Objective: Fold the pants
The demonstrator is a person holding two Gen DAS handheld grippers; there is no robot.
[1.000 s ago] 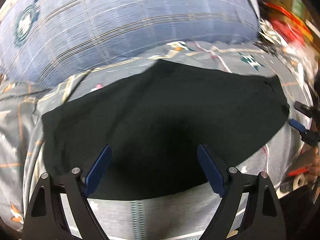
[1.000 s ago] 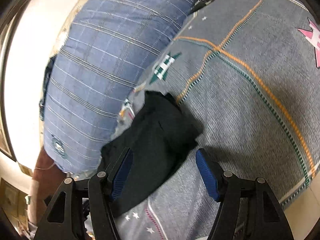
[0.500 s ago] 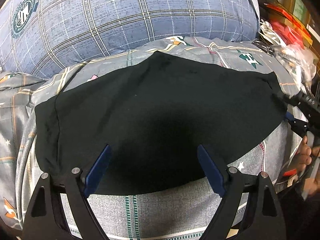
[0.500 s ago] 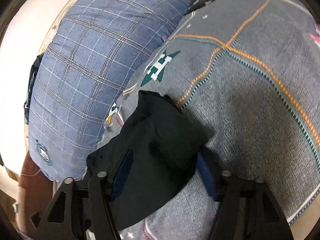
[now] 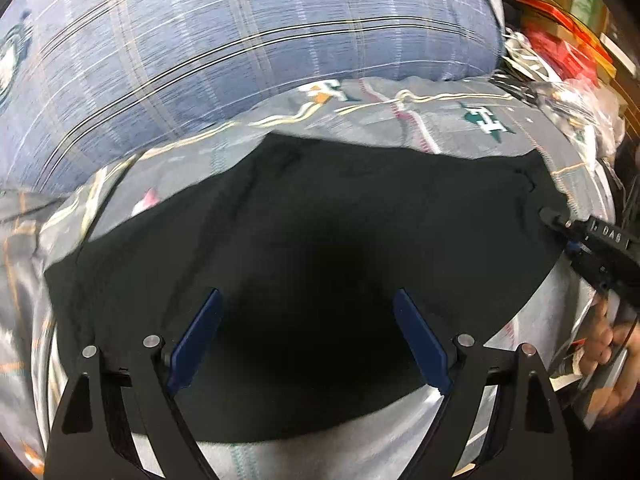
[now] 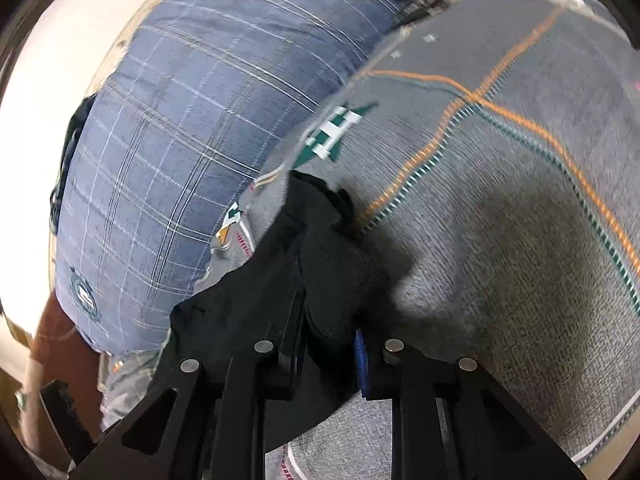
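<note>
One pair of pants (image 5: pixel 320 248) here, black, soft and matte, spread in a broad rounded slab across the grey bedsheet (image 5: pixel 420 120), and two grippers working it. The left gripper (image 5: pixel 308 336) hangs over the near edge of the fabric with its blue pads (image 5: pixel 196 336) set wide apart, nothing between them. Over on the far right edge of the cloth, the right gripper (image 5: pixel 568 236) pokes in from the side, its tip touching the garment's corner, with the person's hand (image 5: pixel 612 344) visible behind it.

Switch to the right wrist view and the right gripper (image 6: pixel 332 344) has its jaws drawn narrow, pinched on a bunched, rumpled fold of the pants (image 6: pixel 312 264); one blue pad (image 6: pixel 360 360) just peeks out beside the cloth. The fabric rises in a crumpled ridge away from the jaws.

The bedsheet (image 6: pixel 500 220) is woven and coarse-looking, crossed by orange and green stitched lines with small green-and-white motifs. One big plump pillow (image 5: pixel 240 40), blue plaid with thin pale and dark stripes, sits just behind the pants, bulging over the sheet. Beyond the right end of the pillow there is a jumble of red packaging and clear plastic clutter (image 5: pixel 560 60), too blurred to sort out
</note>
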